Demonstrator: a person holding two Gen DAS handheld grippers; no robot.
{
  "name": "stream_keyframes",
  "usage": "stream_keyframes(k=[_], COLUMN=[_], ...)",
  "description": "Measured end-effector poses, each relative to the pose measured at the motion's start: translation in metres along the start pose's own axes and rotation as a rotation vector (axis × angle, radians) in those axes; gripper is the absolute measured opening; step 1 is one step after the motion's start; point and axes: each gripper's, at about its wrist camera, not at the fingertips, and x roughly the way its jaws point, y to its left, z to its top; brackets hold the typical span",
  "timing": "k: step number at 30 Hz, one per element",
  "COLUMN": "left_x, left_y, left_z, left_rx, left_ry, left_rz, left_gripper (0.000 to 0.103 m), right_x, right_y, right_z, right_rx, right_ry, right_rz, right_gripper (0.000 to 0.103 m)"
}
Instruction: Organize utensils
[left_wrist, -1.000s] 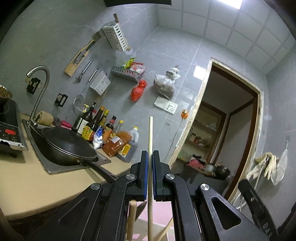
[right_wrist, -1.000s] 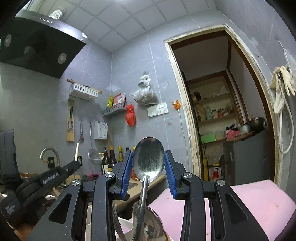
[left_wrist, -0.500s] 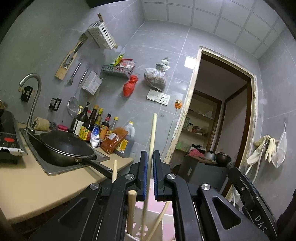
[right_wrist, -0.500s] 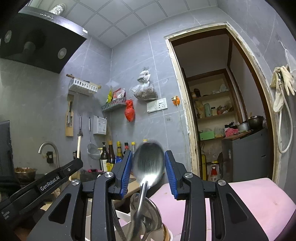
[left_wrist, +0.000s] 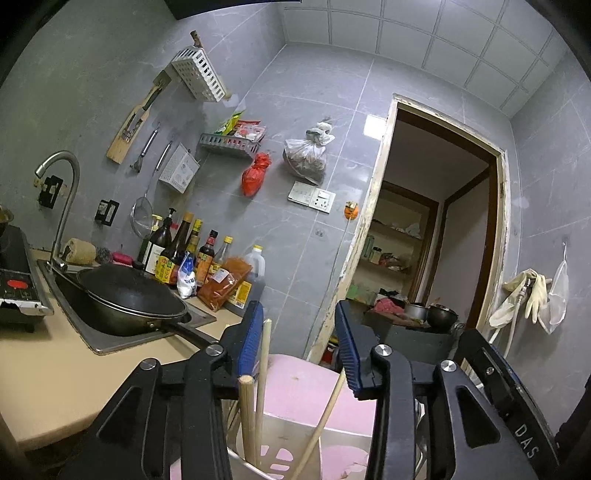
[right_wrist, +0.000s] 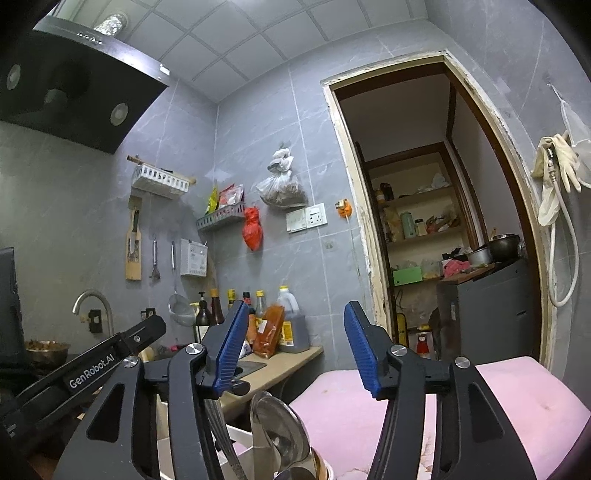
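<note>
In the left wrist view my left gripper (left_wrist: 297, 321) hangs over a white utensil holder (left_wrist: 284, 456), its jaws opening. Three wooden chopsticks stand in the holder. One chopstick (left_wrist: 263, 365) leans beside the left blue pad, and the right pad is well clear of it. In the right wrist view my right gripper (right_wrist: 295, 317) is also opening, with nothing between its pads. Below it several metal spoons (right_wrist: 277, 437) stand bowl-up in a cup. The left gripper's black arm (right_wrist: 107, 362) shows at the left.
A pink cushioned surface (left_wrist: 306, 384) lies under the holder. The beige counter (left_wrist: 40, 373) holds a sink with a black wok (left_wrist: 129, 299), sauce bottles (left_wrist: 192, 254) and an induction cooker (left_wrist: 14, 288). A doorway (left_wrist: 424, 258) opens on the right. A range hood (right_wrist: 74, 81) hangs overhead.
The left jaws parted and the chopstick they gripped slid down into the holder. The right jaws widened and the spoon between them dropped among the other spoons.
</note>
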Motion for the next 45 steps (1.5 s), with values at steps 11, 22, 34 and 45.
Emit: stream_keyframes(k=[11, 22, 34, 45], left_x=[-0.014, -0.051, -0.097, -0.141], left_y=[-0.015, -0.031, -0.053, -0.062], left_z=[0.017, 0.016, -0.022, -0.053], left_rx=[0.080, 0.141, 0.236, 0.267], left_ry=[0.097, 0.201, 0.375, 0.393], left_rz=[-0.012, -0.043, -0.135, -0.122], left_gripper=[0.047, 0.071, 0.092, 0.093], right_x=[-0.021, -0.068, -0.141, -0.197], right_y=[-0.013, -0.019, -0.026, -0.037], right_z=[0.022, 0.039, 0.038, 0.018], right_rx=[-0.002, -0.020, -0.093, -0.047], right_ry=[0.022, 0.052, 0.178, 0.318], right_rz=[-0.046, -0.063, -0.110, -0.208], right_gripper=[0.072, 0.098, 0.103, 0.103])
